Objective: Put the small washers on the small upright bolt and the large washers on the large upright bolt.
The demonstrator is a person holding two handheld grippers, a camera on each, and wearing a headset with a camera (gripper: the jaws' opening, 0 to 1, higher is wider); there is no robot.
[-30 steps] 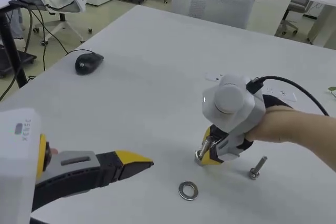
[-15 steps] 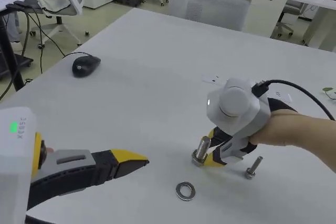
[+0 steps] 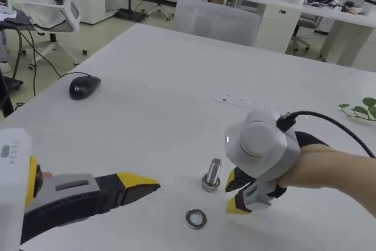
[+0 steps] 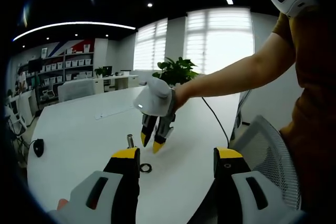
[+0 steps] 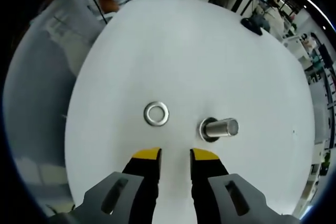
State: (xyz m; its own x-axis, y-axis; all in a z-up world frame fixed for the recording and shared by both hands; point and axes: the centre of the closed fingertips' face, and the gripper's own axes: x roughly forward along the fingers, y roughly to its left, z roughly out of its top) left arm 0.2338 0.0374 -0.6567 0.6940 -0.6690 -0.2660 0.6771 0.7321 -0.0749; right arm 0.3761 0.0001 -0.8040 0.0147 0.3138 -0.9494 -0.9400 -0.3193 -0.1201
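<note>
Right gripper (image 5: 175, 154) fingers slightly parted, empty, poised above tabletop (image 5: 210, 51) near loose washer (image 5: 156, 113) and upright bolt (image 5: 219, 128), probably lining up the washer pick; left gripper (image 4: 176, 156) wide open, empty.

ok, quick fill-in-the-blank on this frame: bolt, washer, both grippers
1. The bolt stands ___ on the table.
2. The loose washer lies flat on the table, not yet on the ___.
3. The right gripper holds ___ between its jaws.
4. The left gripper has its jaws wide ___.
Missing words: upright; bolt; nothing; open.
</note>
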